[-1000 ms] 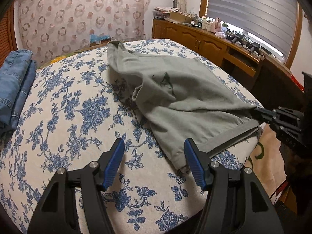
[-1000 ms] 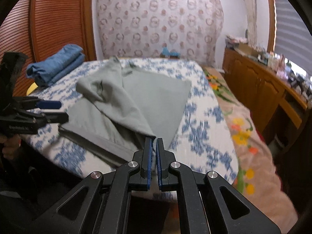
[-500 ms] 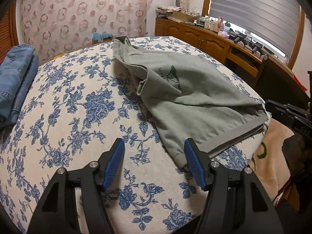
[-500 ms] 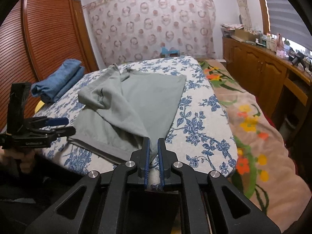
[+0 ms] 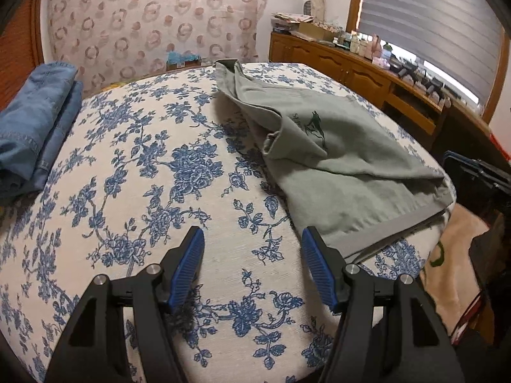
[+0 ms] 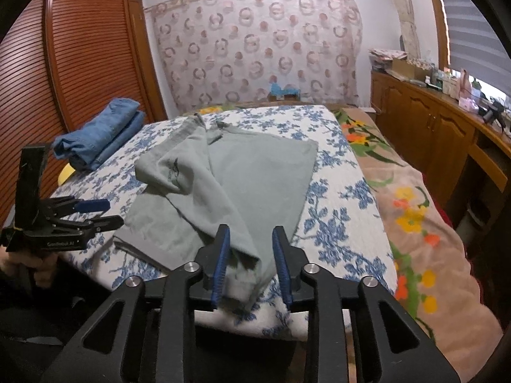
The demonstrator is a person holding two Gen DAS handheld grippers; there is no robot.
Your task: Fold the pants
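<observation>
Grey-green pants [image 5: 335, 175] lie partly folded on the bed, one leg doubled over the other, with a small dark print showing on the fold. In the right wrist view the pants [image 6: 255, 175] reach to the near edge of the bed. Their near corner lies loose between the fingers of my right gripper [image 6: 251, 231]. Its jaws are opening and the pads no longer press the cloth. My left gripper [image 5: 252, 236] stands open over the flowered cover, just left of the pants' hem, with nothing between its fingers. It also shows as the left gripper [image 6: 113, 213] at the pants' left side.
The bed's blue-flowered cover [image 5: 143, 175] carries folded blue jeans [image 5: 35, 121] at the far left. A flowered beige blanket [image 6: 415, 217] lies along the bed's right side. Wooden cabinets [image 6: 431, 121] line the right wall and a slatted wardrobe [image 6: 80, 63] stands at the left.
My right gripper's jaws have parted and let go of the pants' corner, which now rests slack on the bed edge. The left gripper stayed open and hardly moved.
</observation>
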